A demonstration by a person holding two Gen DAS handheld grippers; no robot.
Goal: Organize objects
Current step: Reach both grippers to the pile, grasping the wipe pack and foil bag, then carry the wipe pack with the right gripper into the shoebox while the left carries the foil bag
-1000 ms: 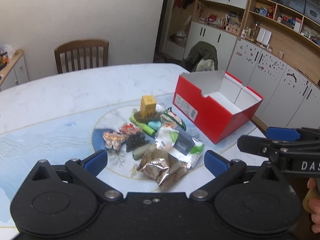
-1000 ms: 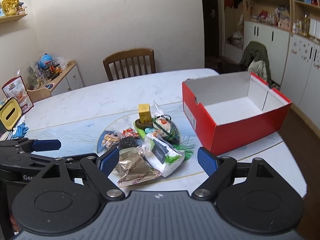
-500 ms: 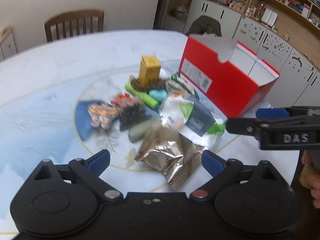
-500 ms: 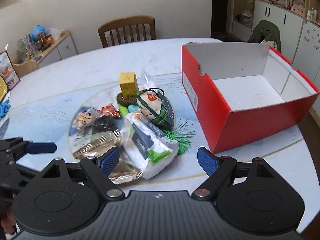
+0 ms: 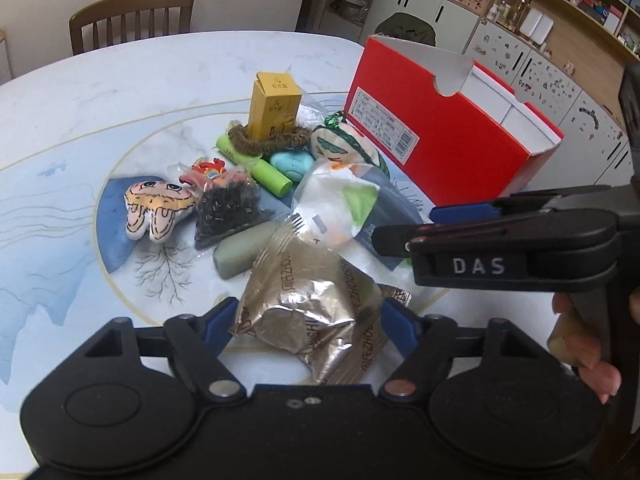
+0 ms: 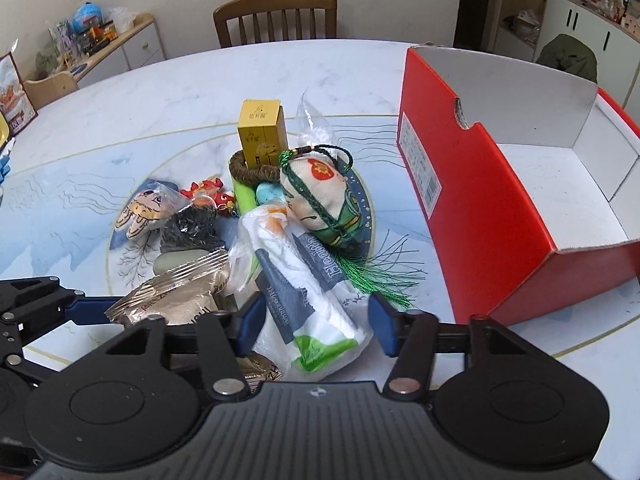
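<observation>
A crinkled gold foil packet (image 5: 312, 320) lies on the table at the near edge of a pile. My left gripper (image 5: 310, 324) is open, with a blue finger close on each side of the packet. A white wipes pack (image 6: 312, 312) with a dark label lies beside it. My right gripper (image 6: 316, 326) is open and straddles this pack, its pads close to both sides. The pile also holds a yellow carton (image 5: 275, 104), a green tube (image 5: 256, 164), a cartoon plush (image 5: 154, 208) and a tasselled sachet (image 6: 320, 204). An open red box (image 6: 500, 208) stands to the right.
The right gripper's body (image 5: 508, 256) and a hand (image 5: 584, 344) cross the left wrist view at the right. A wooden chair (image 6: 276, 16) stands beyond the marble table (image 5: 100, 92). Cabinets and shelves line the room to the right.
Both grippers have come down and forward onto the pile. Their jaws have narrowed, the left around the foil packet and the right around the wipes pack.
</observation>
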